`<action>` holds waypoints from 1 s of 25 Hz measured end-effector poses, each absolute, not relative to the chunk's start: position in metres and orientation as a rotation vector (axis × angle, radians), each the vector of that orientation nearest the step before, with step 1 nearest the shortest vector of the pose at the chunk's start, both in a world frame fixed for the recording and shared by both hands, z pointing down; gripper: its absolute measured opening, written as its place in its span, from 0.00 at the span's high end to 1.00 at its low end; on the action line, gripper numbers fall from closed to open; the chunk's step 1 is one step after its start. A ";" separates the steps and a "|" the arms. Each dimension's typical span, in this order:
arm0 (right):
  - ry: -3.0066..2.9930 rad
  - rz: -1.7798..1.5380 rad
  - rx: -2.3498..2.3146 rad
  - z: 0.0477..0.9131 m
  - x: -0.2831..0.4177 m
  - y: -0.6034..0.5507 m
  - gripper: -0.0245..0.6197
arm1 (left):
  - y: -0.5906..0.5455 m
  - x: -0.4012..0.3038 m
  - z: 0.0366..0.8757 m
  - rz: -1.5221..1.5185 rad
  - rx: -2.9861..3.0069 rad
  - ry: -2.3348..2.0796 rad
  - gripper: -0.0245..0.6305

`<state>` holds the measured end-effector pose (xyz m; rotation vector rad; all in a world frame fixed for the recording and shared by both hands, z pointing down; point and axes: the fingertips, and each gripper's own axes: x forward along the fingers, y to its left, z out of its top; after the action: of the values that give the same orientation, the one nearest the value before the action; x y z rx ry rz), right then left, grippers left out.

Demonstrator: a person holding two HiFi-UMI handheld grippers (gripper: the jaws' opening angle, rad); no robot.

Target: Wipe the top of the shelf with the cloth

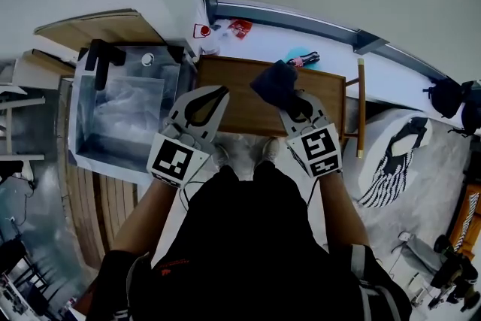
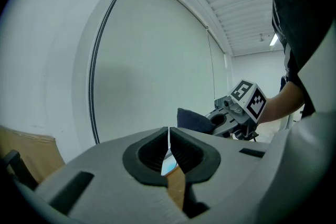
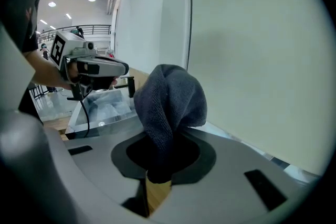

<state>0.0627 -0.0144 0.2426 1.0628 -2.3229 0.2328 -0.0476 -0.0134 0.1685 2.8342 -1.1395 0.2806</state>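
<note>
The brown wooden shelf top [image 1: 240,110] lies just ahead of and below both tongs, its long axis running left to right across you. Your right tongs [image 1: 299,107] pinch the bunched dark grey cloth [image 1: 274,80] over its right half, so lower that hand and sweep leftward. Your left tongs [image 1: 204,100], pressed together on nothing, hover over the left end.
</note>
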 end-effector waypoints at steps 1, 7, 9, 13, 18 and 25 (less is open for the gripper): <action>-2.336 0.221 1.067 0.237 0.058 -0.014 0.88 | -0.013 -0.049 0.166 0.277 2.839 -1.140 0.92; -2.371 0.175 1.075 0.213 0.041 -0.008 0.88 | -0.010 -0.062 0.157 0.255 2.882 -1.145 0.92; -2.380 0.166 1.076 0.207 0.036 -0.005 0.88 | -0.009 -0.065 0.156 0.245 2.886 -1.148 0.92; -2.390 0.144 1.066 0.201 0.027 -0.001 0.88 | -0.007 -0.071 0.154 0.226 2.823 -1.171 0.92; -2.391 0.132 1.059 0.196 0.022 0.003 0.88 | -0.006 -0.076 0.155 0.231 2.891 -1.170 0.92; -2.394 0.126 1.062 0.193 0.022 0.004 0.88 | -0.006 -0.076 0.157 0.221 2.860 -1.172 0.92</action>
<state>0.0215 0.0037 0.1933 1.0624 -2.3937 0.1264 -0.0756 -0.0055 0.1569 2.8596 -1.1717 0.2212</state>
